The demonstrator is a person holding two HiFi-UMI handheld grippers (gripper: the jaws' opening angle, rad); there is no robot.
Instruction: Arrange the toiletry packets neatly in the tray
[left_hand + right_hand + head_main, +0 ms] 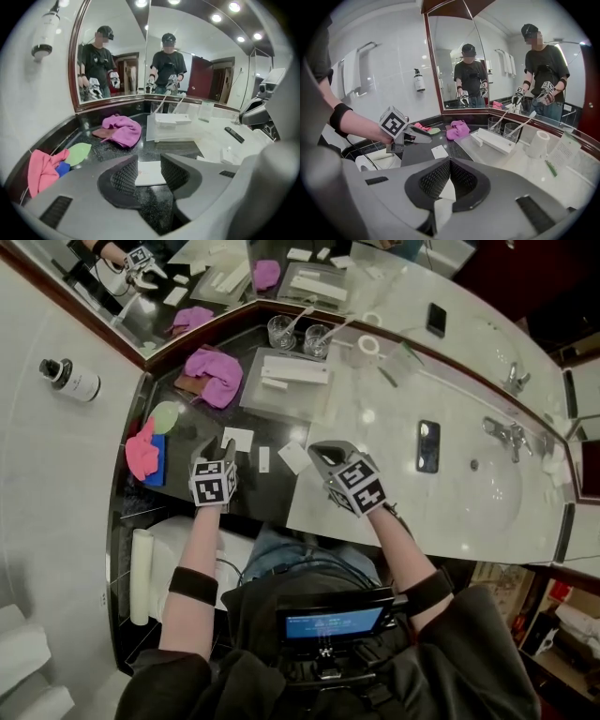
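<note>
Left gripper (216, 448): jaws apart, empty; white packet (237, 438) flat on dark surface (187, 418) just beyond
Right gripper (449, 176): closed on second white packet (443, 206)
Tray (300, 401): far centre, carrying long white box (295, 369)

left hand-held gripper (149, 165) jaws apart; right hand-held gripper (450, 164) closed.

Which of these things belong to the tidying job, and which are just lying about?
Job: tray, boxes in it, big packet, slim packet, third packet in right gripper.
Lying about: purple cloth, pink cloth, phone, paper roll, bottle.
</note>
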